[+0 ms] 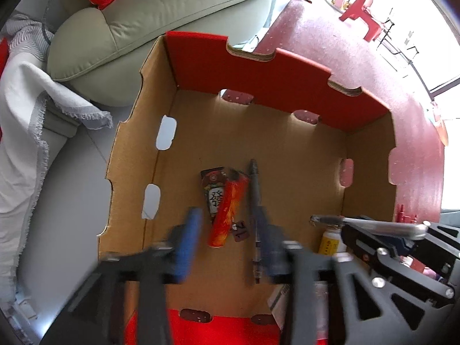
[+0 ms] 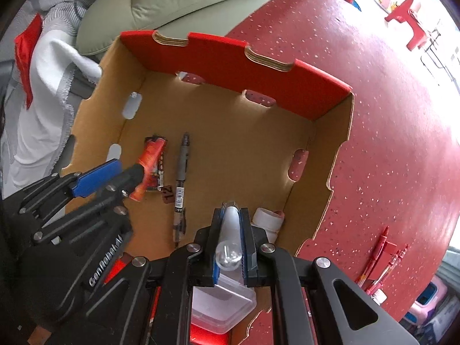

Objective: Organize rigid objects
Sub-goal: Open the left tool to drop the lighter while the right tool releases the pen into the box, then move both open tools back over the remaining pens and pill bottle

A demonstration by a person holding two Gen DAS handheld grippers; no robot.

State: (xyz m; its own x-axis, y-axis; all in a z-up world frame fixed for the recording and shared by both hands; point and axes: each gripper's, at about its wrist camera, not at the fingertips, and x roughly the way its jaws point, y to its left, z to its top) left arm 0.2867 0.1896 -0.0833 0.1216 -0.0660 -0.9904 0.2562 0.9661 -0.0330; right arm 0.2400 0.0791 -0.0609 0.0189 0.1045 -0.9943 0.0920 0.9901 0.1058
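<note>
The cardboard box [image 2: 336, 155] sits on the red table [image 2: 388, 115]. In the box lie a gray pen [image 2: 181, 172], a red tube [image 1: 228, 212] and a small card [image 1: 214, 198]. The left gripper [image 1: 230, 247] hangs over them with its jaws wide apart and holding nothing. The right gripper [image 2: 231, 247] has its jaws squeezed tight on a clear pen [image 2: 230, 230], just above the box's near edge.

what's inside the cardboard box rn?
On the cardboard box floor: a red tube lying on a printed packet, a grey pen, a tag reading 12, a white bottle. The near corner is hidden behind the right claw, shut on a silver pen.
</note>
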